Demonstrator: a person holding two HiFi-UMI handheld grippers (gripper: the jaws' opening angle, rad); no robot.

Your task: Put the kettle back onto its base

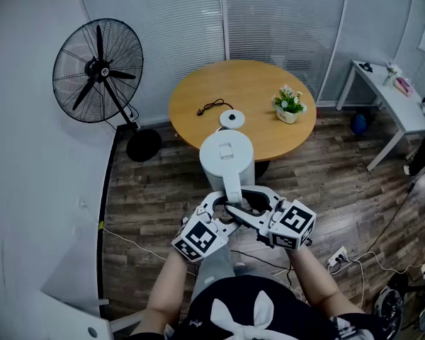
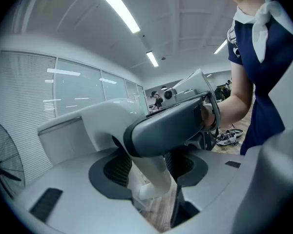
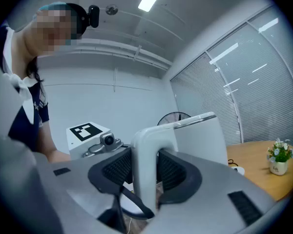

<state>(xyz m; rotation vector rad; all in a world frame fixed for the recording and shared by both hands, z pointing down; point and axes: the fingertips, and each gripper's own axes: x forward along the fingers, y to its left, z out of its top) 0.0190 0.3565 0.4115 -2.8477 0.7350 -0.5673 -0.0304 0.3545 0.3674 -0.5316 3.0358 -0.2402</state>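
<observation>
I hold the white kettle (image 1: pixel 227 158) in the air, short of the round wooden table (image 1: pixel 269 137). My right gripper (image 1: pixel 239 205) is shut on its handle (image 3: pixel 146 165), both pads pressed to it in the right gripper view (image 3: pixel 146 173). My left gripper (image 1: pixel 221 207) comes in from the other side. It stands open around the same handle (image 2: pixel 154 177), jaws wide (image 2: pixel 149 165). The right gripper's grey finger (image 2: pixel 171 128) crosses in front. The round base (image 1: pixel 231 118) with its black cord (image 1: pixel 211 107) lies on the table beyond the kettle.
A small flower pot (image 1: pixel 289 106) stands on the table's right side. A black floor fan (image 1: pixel 99 69) is at the left by the wall. A white desk (image 1: pixel 389 94) stands at the right. Cables and a power strip (image 1: pixel 336 259) lie on the wooden floor.
</observation>
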